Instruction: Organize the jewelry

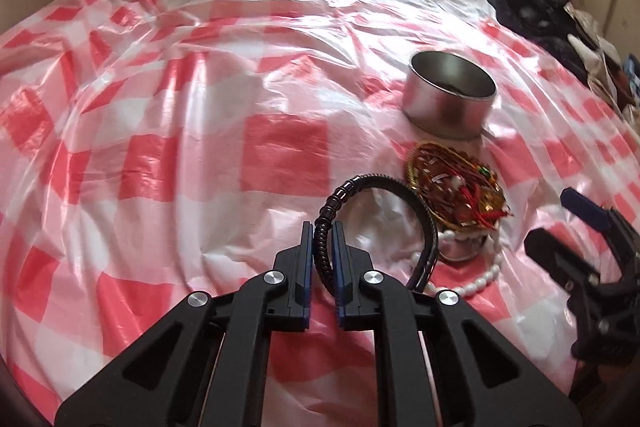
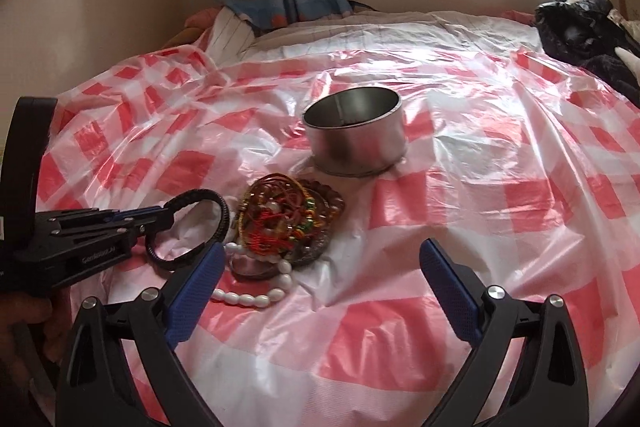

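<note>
The left hand-held gripper [image 1: 322, 239] is seen clamped on a black bracelet [image 1: 384, 223], its blue pads pressed together on the beaded side of the ring. The bracelet is held roughly upright, its open loop facing the left wrist camera and arching up and to the right of the fingers. In the right wrist view the same ring [image 2: 188, 227] is seen almost face on, just left of the jewelry pile.

The right hand-held gripper [image 2: 322, 279] is held with its jaws wide apart and nothing between them, its blue pads pointed toward the pile and the tin beyond.

A tangle of red, gold and green bracelets [image 2: 292, 219] is heaped on a small metal lid [image 2: 252, 269], with a string of white beads [image 2: 256, 291] trailing off the near side onto the cover. The black bracelet is seen touching or just beside this heap; which cannot be told.

Behind the heap, an open round metal tin [image 2: 356, 135] stands upright, mouth up.

All is set on a bed spread with a red-and-white checked plastic cover [image 2: 500, 227]. Wide bare stretches of cover are left to the right and in front, while dark clothing [image 2: 584, 31] is piled at the far right edge.
</note>
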